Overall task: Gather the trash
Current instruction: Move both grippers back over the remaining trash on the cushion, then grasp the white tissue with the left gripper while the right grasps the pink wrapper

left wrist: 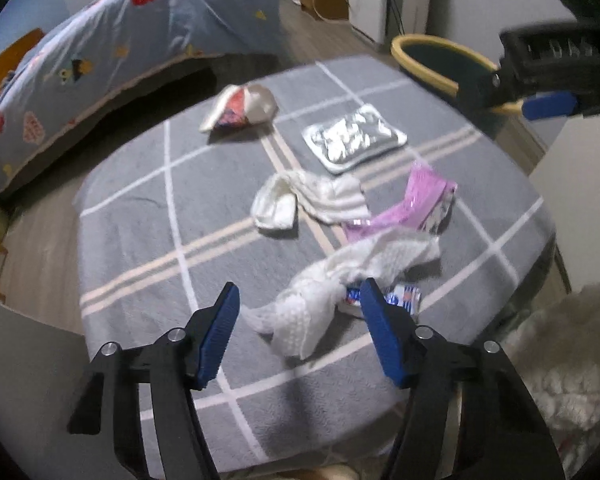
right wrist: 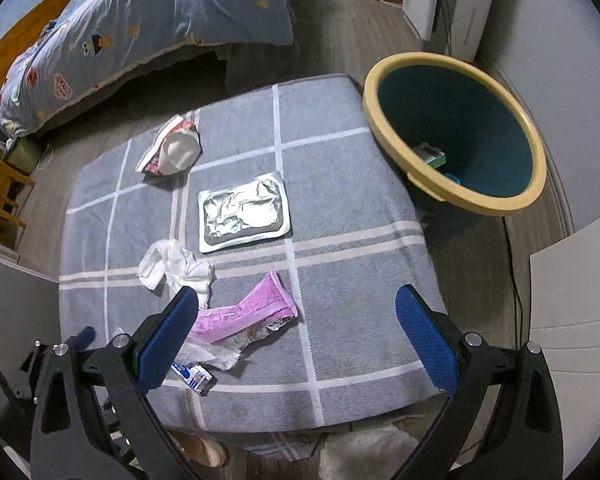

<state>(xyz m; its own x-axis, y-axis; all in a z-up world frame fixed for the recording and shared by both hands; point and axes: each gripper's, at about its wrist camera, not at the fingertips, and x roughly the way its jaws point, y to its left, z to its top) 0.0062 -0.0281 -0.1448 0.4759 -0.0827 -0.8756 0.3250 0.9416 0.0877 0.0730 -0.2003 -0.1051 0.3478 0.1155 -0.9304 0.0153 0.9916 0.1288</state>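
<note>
Trash lies on a grey checked table cloth [left wrist: 140, 232]: a crumpled white tissue [left wrist: 340, 280] over a small blue-and-white wrapper [left wrist: 400, 298], a pink wrapper [left wrist: 412, 204], another white tissue [left wrist: 300, 202], a silver foil tray [left wrist: 354, 138] and a crushed paper cup [left wrist: 240, 110]. My left gripper [left wrist: 298, 336] is open, just above the near tissue. My right gripper [right wrist: 298, 340] is open and empty above the table's near right part, beside the pink wrapper [right wrist: 252, 312]. The yellow-rimmed bin [right wrist: 456, 132] stands at the table's far right, with a green box inside.
A bed with a blue patterned quilt [right wrist: 120, 36] lies beyond the table on the left. White furniture [right wrist: 448, 0] stands at the back right. A white panel [right wrist: 572, 300] is at the right. A wooden chair [right wrist: 0, 196] is at the left.
</note>
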